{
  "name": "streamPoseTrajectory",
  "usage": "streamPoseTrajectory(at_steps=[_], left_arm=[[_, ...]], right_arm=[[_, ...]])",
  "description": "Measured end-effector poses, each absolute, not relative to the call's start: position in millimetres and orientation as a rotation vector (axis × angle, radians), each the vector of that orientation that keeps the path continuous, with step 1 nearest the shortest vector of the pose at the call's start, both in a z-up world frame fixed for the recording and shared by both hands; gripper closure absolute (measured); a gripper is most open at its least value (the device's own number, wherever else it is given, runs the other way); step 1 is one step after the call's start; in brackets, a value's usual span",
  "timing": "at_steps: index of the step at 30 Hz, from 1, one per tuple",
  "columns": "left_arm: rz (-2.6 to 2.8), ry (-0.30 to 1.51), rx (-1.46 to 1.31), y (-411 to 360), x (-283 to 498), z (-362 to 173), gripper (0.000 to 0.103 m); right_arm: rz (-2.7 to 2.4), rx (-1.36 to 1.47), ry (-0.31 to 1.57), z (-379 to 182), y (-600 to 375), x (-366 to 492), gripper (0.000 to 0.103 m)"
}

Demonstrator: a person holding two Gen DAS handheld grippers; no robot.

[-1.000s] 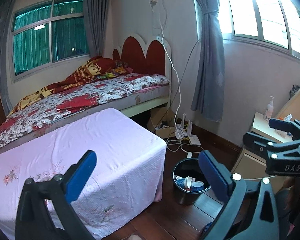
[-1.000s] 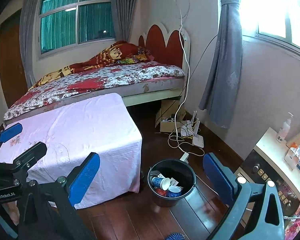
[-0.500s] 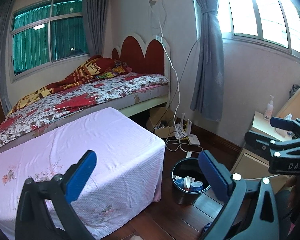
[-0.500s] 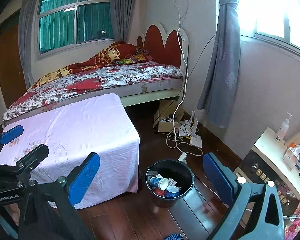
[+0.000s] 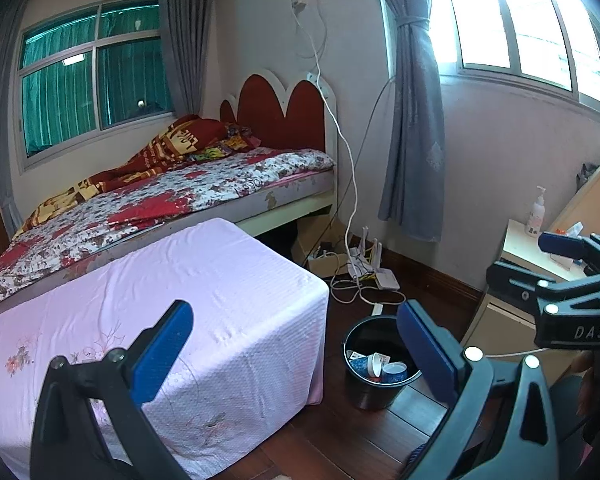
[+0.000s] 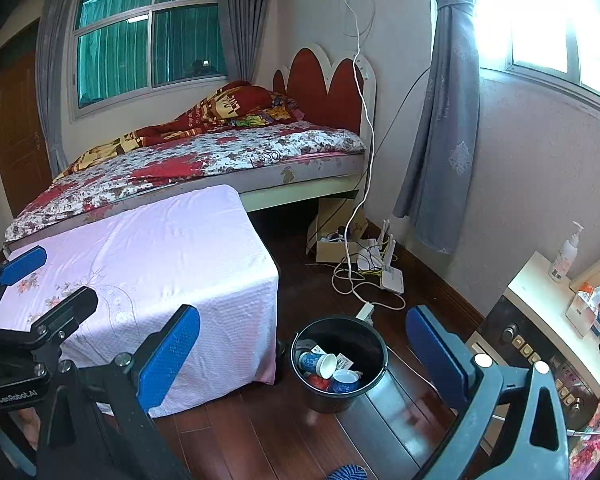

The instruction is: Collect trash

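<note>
both my left gripper (image 5: 294, 354) and right gripper (image 6: 302, 354) spread wide and empty, round black plastic bin (image 6: 339, 364) of paper cups lower centre; i'd scan for loose trash before descending.

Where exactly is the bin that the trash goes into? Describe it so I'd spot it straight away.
Start at the bed with the red scalloped headboard, then drop to the pink-covered table in front of it. On the dark wood floor just off that table's right corner stands a black bucket. It is the only round container on the floor, and it holds blue paper cups.
</note>
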State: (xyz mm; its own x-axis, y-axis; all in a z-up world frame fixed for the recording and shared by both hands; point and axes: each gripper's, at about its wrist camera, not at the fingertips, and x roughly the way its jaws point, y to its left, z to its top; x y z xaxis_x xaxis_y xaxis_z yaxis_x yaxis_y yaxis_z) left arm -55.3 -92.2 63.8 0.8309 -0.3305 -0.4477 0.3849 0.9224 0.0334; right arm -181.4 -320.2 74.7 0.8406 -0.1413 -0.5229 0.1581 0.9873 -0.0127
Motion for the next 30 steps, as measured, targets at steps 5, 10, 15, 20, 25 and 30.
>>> streamPoseTrajectory(at_steps=[5, 10, 15, 20, 25, 30], left_arm=[[-0.382, 0.451, 0.123, -92.5, -55.7, 63.7, 0.001], [-0.384, 0.453, 0.125, -92.0, -54.7, 64.0, 0.001], [-0.386, 0.453, 0.126, -93.0, -54.7, 64.7, 0.001], [-0.387, 0.448, 0.128, -95.2, -54.6, 64.3, 0.001], [-0.393, 0.449, 0.130, -96.4, -54.5, 64.2, 0.001], [-0.394, 0.446, 0.129, -96.8, -54.9, 64.7, 0.001]], right_arm=[[-0.158, 0.033, 0.551, 74.7, -319.8, -181.2, 0.000], [-0.159, 0.033, 0.552, 74.6, -319.8, -181.2, 0.000], [-0.160, 0.033, 0.551, 74.9, -318.9, -181.2, 0.000], [-0.159, 0.033, 0.552, 74.7, -318.7, -181.3, 0.000], [-0.159, 0.032, 0.552, 74.0, -319.1, -181.2, 0.000], [-0.160, 0.031, 0.552, 74.2, -319.2, -180.9, 0.000]])
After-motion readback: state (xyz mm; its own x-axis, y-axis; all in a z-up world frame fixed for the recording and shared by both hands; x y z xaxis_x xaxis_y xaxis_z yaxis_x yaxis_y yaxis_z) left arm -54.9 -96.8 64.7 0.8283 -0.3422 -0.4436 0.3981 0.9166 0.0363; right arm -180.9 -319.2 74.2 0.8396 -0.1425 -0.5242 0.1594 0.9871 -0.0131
